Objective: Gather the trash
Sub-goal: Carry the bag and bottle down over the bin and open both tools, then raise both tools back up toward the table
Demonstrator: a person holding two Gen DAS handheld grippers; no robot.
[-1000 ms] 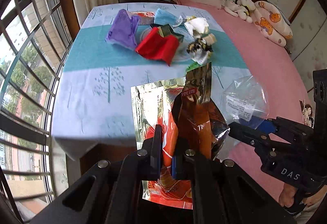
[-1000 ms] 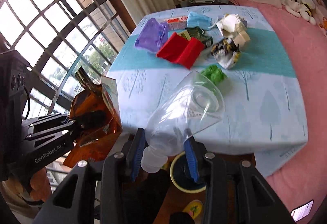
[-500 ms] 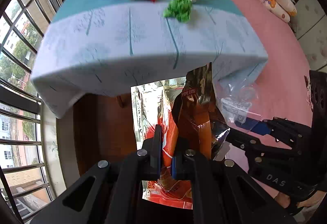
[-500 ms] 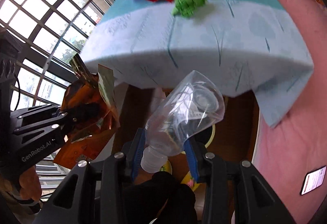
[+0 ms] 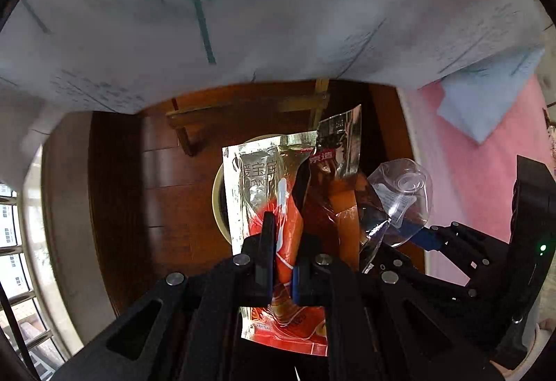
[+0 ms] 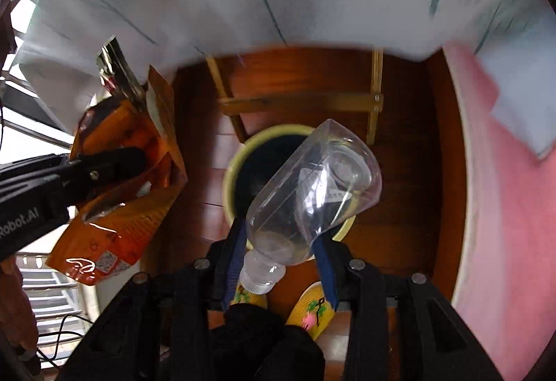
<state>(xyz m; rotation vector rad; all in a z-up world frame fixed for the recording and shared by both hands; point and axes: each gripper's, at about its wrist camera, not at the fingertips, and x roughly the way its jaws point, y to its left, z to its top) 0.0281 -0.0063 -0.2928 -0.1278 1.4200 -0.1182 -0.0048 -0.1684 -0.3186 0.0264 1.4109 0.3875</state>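
Observation:
My left gripper [image 5: 283, 262] is shut on shiny orange and silver snack wrappers [image 5: 278, 193], which hang over the floor. The same wrappers [image 6: 128, 172] show at the left of the right wrist view, pinched by the left gripper [image 6: 139, 158]. My right gripper [image 6: 278, 242] is shut on a clear plastic bottle [image 6: 312, 186], cap toward the camera. The bottle [image 5: 399, 196] also shows to the right of the wrappers. A round yellow-rimmed bin [image 6: 232, 169] stands on the wooden floor directly below the bottle; its rim [image 5: 217, 193] peeks out behind the wrappers.
The table's pale blue cloth [image 5: 243, 16] overhangs the top of both views. Wooden table legs and a crossbar [image 6: 299, 101] stand behind the bin. A pink bedspread [image 6: 504, 224] lies to the right, window bars [image 5: 14, 259] to the left. Yellow embroidered slippers [image 6: 309, 309] sit at the bottom.
Both grippers have dropped from above the table to below its edge, keeping hold of the wrappers and the bottle. The tabletop trash has left view; the bin and the floor now show.

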